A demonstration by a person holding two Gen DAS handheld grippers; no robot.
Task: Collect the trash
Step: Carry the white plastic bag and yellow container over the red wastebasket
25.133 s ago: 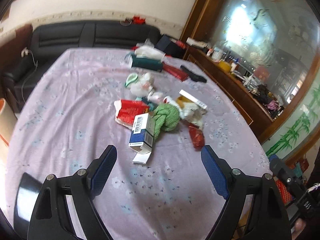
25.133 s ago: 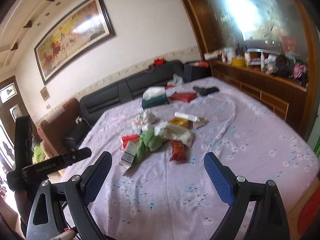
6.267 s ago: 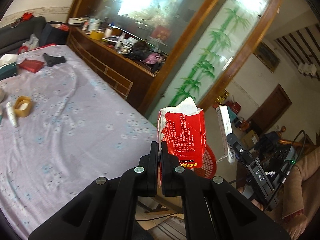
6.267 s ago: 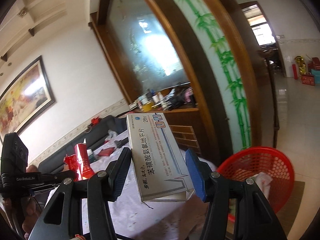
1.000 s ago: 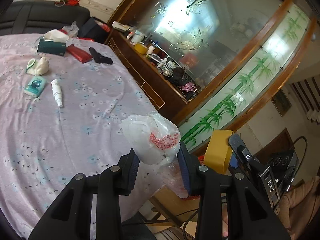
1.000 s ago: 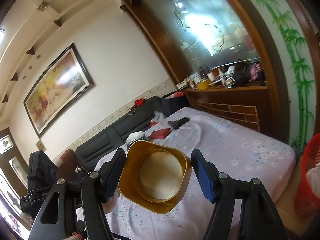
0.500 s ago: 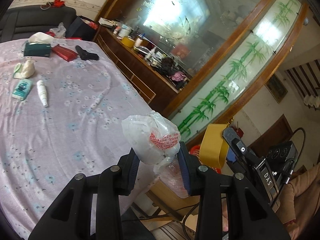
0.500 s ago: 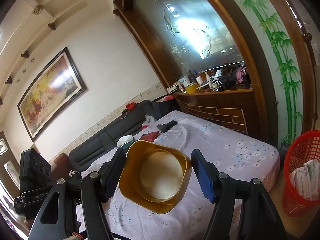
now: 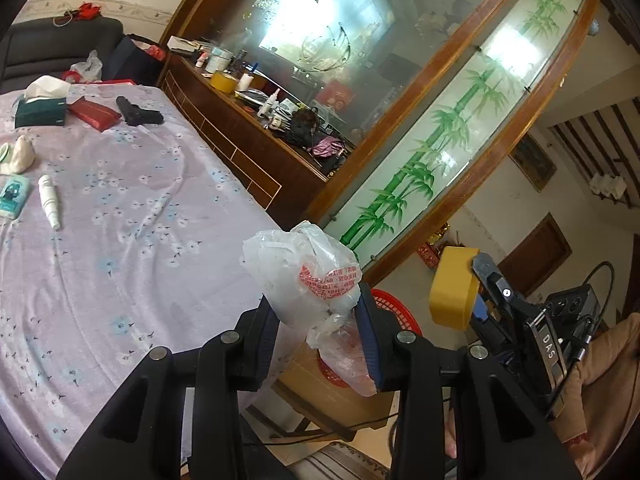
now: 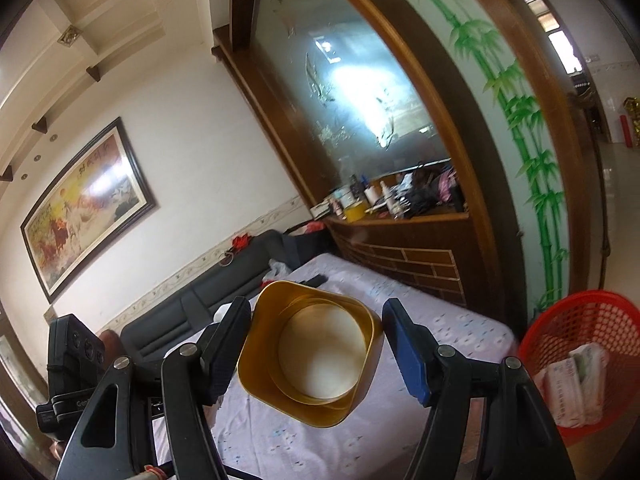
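My left gripper (image 9: 320, 320) is shut on a white plastic bag (image 9: 304, 276) with red print, held past the table's edge above a red mesh basket (image 9: 394, 312). My right gripper (image 10: 316, 344) is shut on a square golden tin (image 10: 312, 348), its open side facing the camera. The tin also shows in the left wrist view (image 9: 454, 288). The red basket (image 10: 580, 328) sits on the floor at the lower right of the right wrist view, with paper trash (image 10: 576, 380) inside.
The table with a lilac flowered cloth (image 9: 120, 240) carries a white tube (image 9: 50, 200), a teal packet (image 9: 14, 194), a tissue box (image 9: 40, 110), a red box (image 9: 94, 114) and a black toy gun (image 9: 138, 112). A wooden sideboard (image 9: 248, 136) and bamboo glass partition (image 9: 440, 144) stand beyond.
Both grippers have swung toward the red basket with their loads; the basket has come further into the right wrist view. Grips are unchanged.
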